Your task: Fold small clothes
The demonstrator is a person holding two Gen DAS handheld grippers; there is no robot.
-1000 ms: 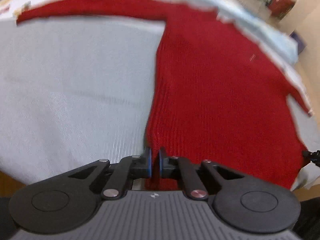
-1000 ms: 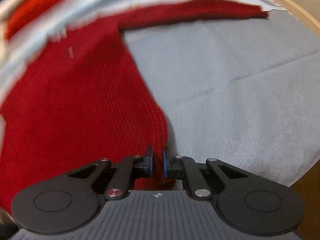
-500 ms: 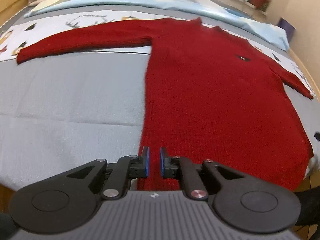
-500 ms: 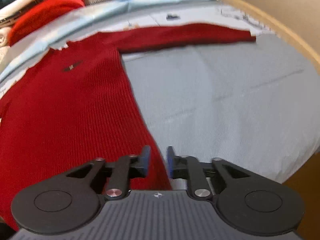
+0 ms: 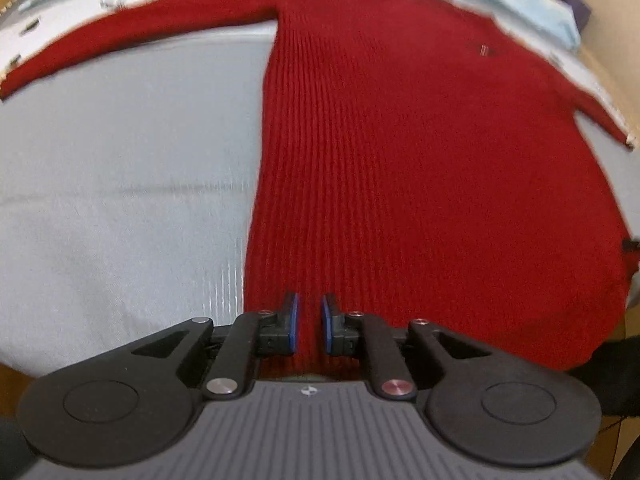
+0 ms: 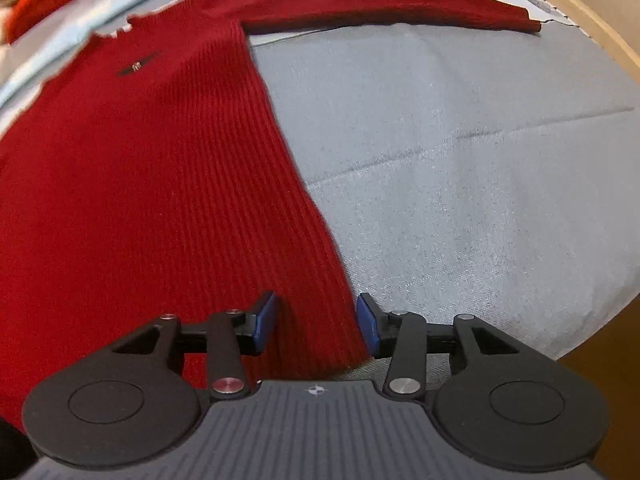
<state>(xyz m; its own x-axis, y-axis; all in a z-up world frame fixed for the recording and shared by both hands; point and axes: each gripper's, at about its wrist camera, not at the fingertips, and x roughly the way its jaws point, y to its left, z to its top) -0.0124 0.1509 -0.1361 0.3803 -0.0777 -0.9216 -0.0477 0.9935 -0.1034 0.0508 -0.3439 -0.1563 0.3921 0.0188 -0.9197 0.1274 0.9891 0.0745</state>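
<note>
While the left wrist view a sec ago had the left gripper (image 5: 308,322) pinched shut on the hem, its fingers (image 5: 291,322) are now opening, a narrow gap between the blue pads w/ red knit showing in it; pads look clear of the fabric, though blur makes that hard to be sure. The red sweater (image 5: 420,168) lies flat, front up, on the grey sheet (image 5: 120,200) of the bed, hem at the near edge, neck toward the far edge. One sleeve runs out to the left along the far side; the other shows at the right edge. Small logo on the chest. View is sharper than a sec ago, and the sweater body fills more of it.

Over in the right wrist view, the right gripper (image 6: 316,322) was shut on the hem's corner a sec ago; now the fingers (image 6: 266,320) are opening, roughly half spread. The sweater's side edge (image 6: 320,312) passes between them, untouched by either pad. Sleeve (image 6: 392,4) lies straight along the far side toward the bed's wooden rim (image 6: 600,36).
</note>
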